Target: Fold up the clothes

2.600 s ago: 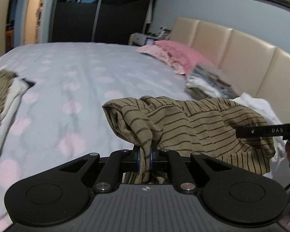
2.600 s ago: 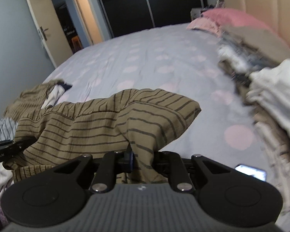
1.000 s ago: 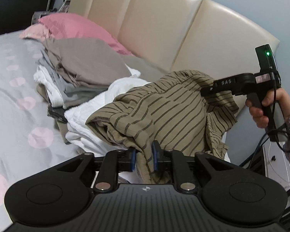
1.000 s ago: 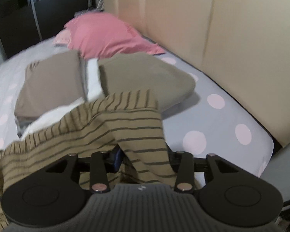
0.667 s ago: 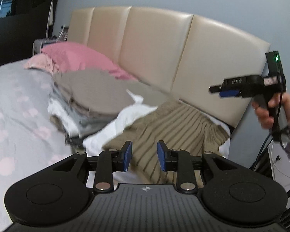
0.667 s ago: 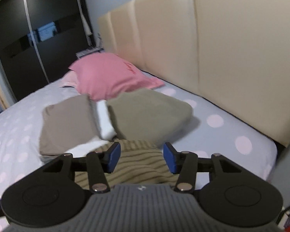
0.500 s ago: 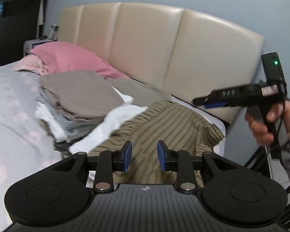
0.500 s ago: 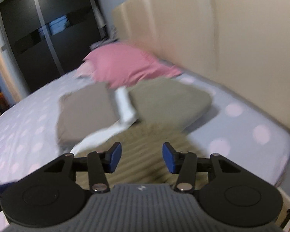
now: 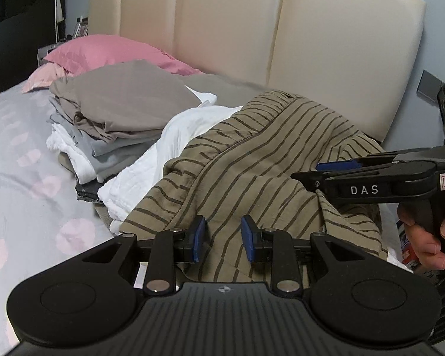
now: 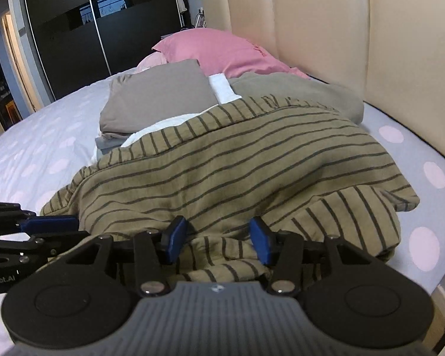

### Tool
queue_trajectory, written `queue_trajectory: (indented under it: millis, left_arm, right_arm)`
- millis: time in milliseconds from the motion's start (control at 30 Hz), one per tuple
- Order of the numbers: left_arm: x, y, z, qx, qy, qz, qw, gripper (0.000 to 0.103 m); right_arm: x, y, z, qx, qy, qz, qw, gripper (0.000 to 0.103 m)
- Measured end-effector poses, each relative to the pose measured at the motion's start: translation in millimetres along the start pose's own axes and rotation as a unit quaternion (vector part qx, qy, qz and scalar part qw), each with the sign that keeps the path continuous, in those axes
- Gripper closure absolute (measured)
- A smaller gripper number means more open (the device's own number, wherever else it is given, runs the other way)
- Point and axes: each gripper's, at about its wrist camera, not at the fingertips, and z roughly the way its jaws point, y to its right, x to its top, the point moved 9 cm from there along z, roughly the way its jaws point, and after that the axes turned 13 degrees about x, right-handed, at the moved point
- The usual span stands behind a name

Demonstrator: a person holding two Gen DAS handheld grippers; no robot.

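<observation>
Resting loose on the pile of folded laundry near the headboard (image 9: 228, 29), the striped olive garment (image 9: 252, 160) lies rumpled, draped partly over a white folded item (image 9: 175, 136) and just beside a stack topped by a grey-brown piece (image 9: 124, 95). Left tool (image 9: 224, 238): released, blue pads parted with striped cloth visible between and beneath them but not pinched; its jaws have just been opening. Right tool (image 10: 216, 237): likewise released, pads standing wide over a bunched fold at the garment's near edge, nothing clamped. In the left wrist view the right tool (image 9: 338, 169) hovers over the garment's far side, held by a hand (image 9: 427, 237). The step in hand appears to be settling the placed garment onto the pile. To do it well, each tool should probably take a corner or hem rather than a mid-panel bunch, draw the cloth flat, and square its edges with the stack below. Tugging hard may drag the white item askew. A pink pillow (image 10: 219, 50) and the spotted bedsheet (image 10: 44, 136) lie beyond.
</observation>
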Motion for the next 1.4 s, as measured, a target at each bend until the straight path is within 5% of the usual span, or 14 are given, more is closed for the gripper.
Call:
queue_trajectory:
  millis: [200,467,600,733,1200,1400]
  left_arm:
    - [9,-11,-28,-0.013,0.021,-0.031,0.9992,0.075]
    - [11,-3,-87,0.009,0.056,-0.019,0.9982,0.053]
    - [14,-3,-114,0.022,0.089,-0.023,0.9955,0.040]
    - [10,-5,-133,0.040,0.106,-0.026,0.9932,0.029]
    - [-40,-13,-151,0.036,0.057,-0.058,0.9961,0.029]
    - [-49,-10,-154,0.046,0.051,-0.045,0.9966,0.028]
  right_arm:
    - [13,-16,-47,-0.019,0.052,0.012,0.998,0.049]
    - [2,-48,-133,-0.066,0.096,0.073,0.991,0.033]
    - [-10,-72,-174,-0.092,0.154,0.085,0.980,0.010]
    - [-28,-91,-202,-0.111,0.192,0.096,0.970,0.007]
    - [-80,-138,-218,-0.174,0.221,0.036,0.959,0.005]
    - [-93,-137,-213,-0.129,0.232,0.070,0.962,0.004]
